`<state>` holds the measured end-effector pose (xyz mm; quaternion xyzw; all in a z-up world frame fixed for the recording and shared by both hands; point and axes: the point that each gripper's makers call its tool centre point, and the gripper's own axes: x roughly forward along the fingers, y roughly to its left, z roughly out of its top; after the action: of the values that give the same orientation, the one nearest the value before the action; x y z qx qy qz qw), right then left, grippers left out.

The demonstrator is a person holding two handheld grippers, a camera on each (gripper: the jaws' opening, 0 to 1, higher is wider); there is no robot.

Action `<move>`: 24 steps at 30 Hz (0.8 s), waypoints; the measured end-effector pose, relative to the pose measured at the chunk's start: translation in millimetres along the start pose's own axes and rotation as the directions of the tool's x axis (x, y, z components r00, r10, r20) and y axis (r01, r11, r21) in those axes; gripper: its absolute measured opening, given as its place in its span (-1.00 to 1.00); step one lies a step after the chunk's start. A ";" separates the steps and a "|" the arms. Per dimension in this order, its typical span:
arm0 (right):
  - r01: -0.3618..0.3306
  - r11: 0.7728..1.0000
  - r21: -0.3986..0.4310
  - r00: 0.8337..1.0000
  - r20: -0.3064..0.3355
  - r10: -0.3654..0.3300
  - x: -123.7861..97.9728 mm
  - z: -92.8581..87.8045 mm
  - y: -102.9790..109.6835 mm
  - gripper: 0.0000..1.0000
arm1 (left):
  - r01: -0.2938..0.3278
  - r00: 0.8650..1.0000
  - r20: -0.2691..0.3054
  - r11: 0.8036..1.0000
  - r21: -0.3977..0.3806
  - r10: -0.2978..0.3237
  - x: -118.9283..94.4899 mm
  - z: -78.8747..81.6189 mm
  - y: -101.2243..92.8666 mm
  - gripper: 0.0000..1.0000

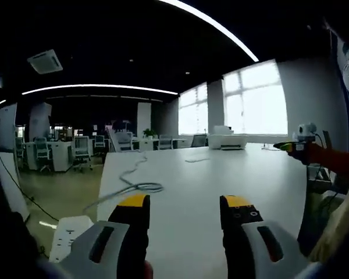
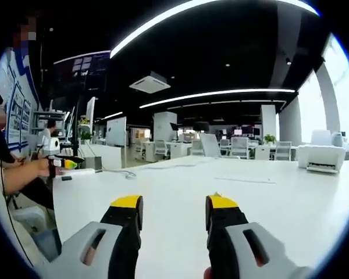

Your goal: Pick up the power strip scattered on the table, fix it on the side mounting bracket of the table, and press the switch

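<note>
In an open office, the white table (image 1: 221,192) carries a loose cable (image 1: 141,187). The power strip (image 1: 67,235) lies at its edge, so both the left claw (image 1: 183,212) and the right claw (image 2: 170,212) hover wide open, holding nothing, probably ready to grasp.

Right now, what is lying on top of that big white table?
On the white table a grey cable loops near the left edge, and a white printer stands at the far end. The open left gripper covers the nearest part, so anything there is hidden.

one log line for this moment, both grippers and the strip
left gripper: open, empty | right gripper: open, empty | power strip: at table edge, untouched | cable: loose on table | phase: not picked up yet
</note>
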<state>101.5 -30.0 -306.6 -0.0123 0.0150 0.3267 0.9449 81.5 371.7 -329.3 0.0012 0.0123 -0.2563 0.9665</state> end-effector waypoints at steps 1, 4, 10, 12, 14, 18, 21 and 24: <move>0.003 1.000 -0.001 1.000 0.000 -0.003 0.0 -0.1 -0.1 -0.12 | -0.003 1.000 -0.003 1.000 0.000 0.003 0.7 -0.8 -0.1 0.17; 0.017 1.000 -0.012 1.000 0.001 -0.017 0.0 0.2 -1.3 0.00 | -0.012 1.000 -0.011 1.000 0.009 0.012 1.9 -3.4 -1.9 0.21; 0.036 0.999 -0.008 0.999 0.011 -0.036 -0.6 2.2 -2.1 0.14 | -0.018 1.000 -0.001 1.000 0.010 0.018 3.9 -3.9 -3.8 0.31; 0.040 0.999 -0.011 0.999 0.015 -0.039 -0.6 3.8 -1.6 0.18 | -0.027 1.000 0.000 1.000 0.012 0.027 4.5 -4.2 -3.1 0.32; 0.045 0.999 -0.013 0.999 0.020 -0.045 -0.7 5.3 -1.8 0.21 | -0.029 1.000 -0.001 1.000 0.008 0.029 5.0 -4.3 -3.3 0.34; 0.065 0.998 -0.004 0.997 0.031 -0.065 -1.8 7.5 -5.1 0.27 | -0.044 0.999 0.007 0.999 0.012 0.044 5.4 -1.9 -1.9 0.34; 0.072 0.997 -0.003 0.997 0.035 -0.072 -2.5 8.0 -7.1 0.28 | -0.049 0.999 0.007 0.999 0.011 0.049 6.1 -1.5 -1.4 0.34; 0.074 0.997 -0.003 0.997 0.036 -0.073 -2.7 8.3 -8.9 0.29 | -0.049 0.999 0.003 0.999 0.013 0.049 7.2 -2.2 -1.8 0.34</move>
<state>105.1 -38.4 -298.1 -0.0091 -0.0031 0.2920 0.9564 86.8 366.5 -331.7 0.0076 0.0094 -0.2326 0.9725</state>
